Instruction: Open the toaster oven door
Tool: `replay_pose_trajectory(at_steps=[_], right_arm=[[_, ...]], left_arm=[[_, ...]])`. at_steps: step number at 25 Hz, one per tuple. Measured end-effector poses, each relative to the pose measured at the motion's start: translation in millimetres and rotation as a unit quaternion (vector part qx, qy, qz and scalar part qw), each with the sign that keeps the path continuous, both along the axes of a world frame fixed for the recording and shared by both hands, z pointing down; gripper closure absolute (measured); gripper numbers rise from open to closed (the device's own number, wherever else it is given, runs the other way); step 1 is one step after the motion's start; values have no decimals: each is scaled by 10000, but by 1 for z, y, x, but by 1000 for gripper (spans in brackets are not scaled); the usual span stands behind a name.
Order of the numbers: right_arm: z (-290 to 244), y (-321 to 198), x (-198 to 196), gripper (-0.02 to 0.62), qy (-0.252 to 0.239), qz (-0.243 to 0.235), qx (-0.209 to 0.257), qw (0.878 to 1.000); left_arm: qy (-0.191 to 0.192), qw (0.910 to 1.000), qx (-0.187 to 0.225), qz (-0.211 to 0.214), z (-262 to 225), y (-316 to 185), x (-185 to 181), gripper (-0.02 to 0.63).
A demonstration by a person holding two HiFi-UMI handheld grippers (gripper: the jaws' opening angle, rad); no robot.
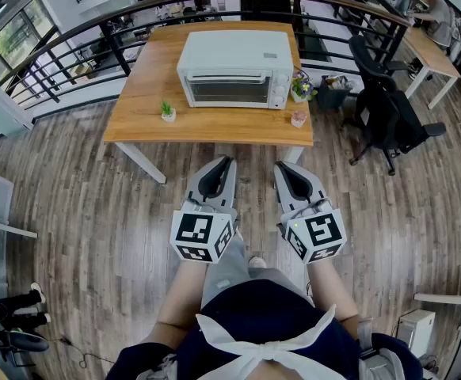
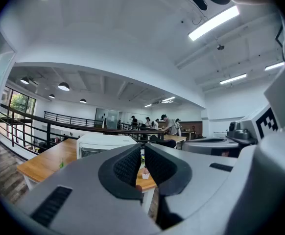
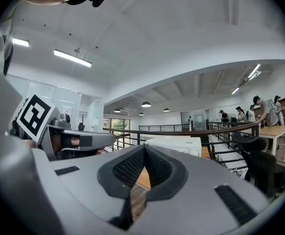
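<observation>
A white toaster oven [image 1: 236, 68] stands on a wooden table [image 1: 143, 109], its glass door closed and facing me. Both grippers are held level over the wood floor, well short of the table's near edge. My left gripper [image 1: 224, 161] is shut with nothing between its pads, and my right gripper [image 1: 280, 167] beside it is shut and empty too. In the left gripper view the toaster oven [image 2: 101, 144] shows far off, just left of the left gripper [image 2: 142, 153]. The right gripper view has the toaster oven [image 3: 174, 143] beyond the right gripper [image 3: 144, 148].
A small green plant [image 1: 168, 112] and a pink pot [image 1: 298, 119] sit near the table's front edge, and a flower pot [image 1: 300, 87] stands right of the oven. A black office chair [image 1: 389, 113] is to the right. A dark railing [image 1: 72, 42] runs behind the table.
</observation>
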State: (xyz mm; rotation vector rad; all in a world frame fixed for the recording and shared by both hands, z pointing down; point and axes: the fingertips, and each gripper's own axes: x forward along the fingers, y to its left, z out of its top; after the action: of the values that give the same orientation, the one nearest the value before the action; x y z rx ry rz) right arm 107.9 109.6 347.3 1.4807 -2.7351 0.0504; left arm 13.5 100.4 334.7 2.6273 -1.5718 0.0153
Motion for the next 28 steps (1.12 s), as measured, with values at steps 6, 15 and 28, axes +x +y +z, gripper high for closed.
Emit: replay_pose_trajectory(at_steps=[6,15,28], right_arm=[[0,-2,0,591,220,-26,113,9997],[3,-11,-1,589,417,-44,161,9990],[4,-57,-9,575,619,-178,204,9977]], left_arm=[[-81,9999,-65,-42,4,-2,1,568],[-402,9991,-58,96,13,-11,10,574],[-162,9997,-71,164,8,-53,0,572]])
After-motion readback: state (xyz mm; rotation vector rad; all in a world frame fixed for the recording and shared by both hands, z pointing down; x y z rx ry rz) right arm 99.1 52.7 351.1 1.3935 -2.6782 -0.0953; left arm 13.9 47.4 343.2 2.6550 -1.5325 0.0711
